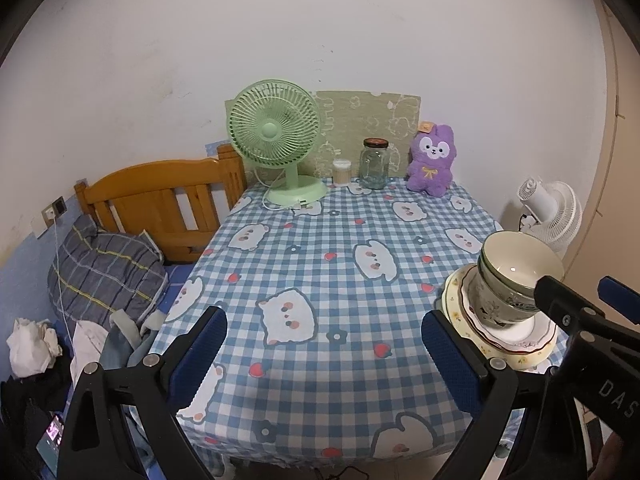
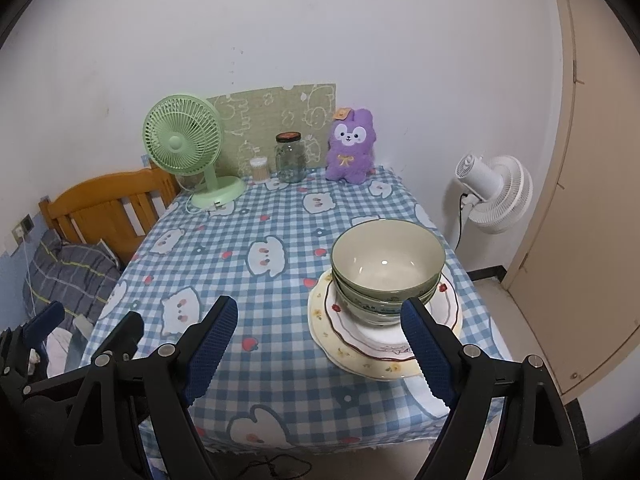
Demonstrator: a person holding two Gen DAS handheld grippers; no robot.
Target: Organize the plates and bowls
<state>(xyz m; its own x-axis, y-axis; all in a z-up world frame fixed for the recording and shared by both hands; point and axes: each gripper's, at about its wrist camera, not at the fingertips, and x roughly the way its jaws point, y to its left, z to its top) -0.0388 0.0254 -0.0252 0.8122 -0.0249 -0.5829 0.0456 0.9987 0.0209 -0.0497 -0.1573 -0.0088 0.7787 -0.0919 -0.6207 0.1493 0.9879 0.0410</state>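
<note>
Nested pale green bowls (image 2: 387, 258) stand on a red-rimmed white plate (image 2: 352, 330), which lies on a cream flowered plate (image 2: 344, 354) near the front right of the checked tablecloth (image 2: 260, 288). My right gripper (image 2: 320, 340) is open with nothing between its fingers; its right finger (image 2: 426, 350) overlaps the near edge of the plates. In the left wrist view the bowls (image 1: 516, 276) and plates (image 1: 496, 338) sit at the right. My left gripper (image 1: 326, 346) hangs open over bare cloth to their left, and the right gripper's fingers (image 1: 560, 300) cover part of the bowls.
Along the back of the table stand a green desk fan (image 2: 182, 144), a small swab pot (image 2: 259, 170), a glass jar (image 2: 290, 158) and a purple plush toy (image 2: 352, 148). A wooden bed headboard (image 2: 108, 208) lies left; a white floor fan (image 2: 496, 192) and a door (image 2: 592, 200) are right.
</note>
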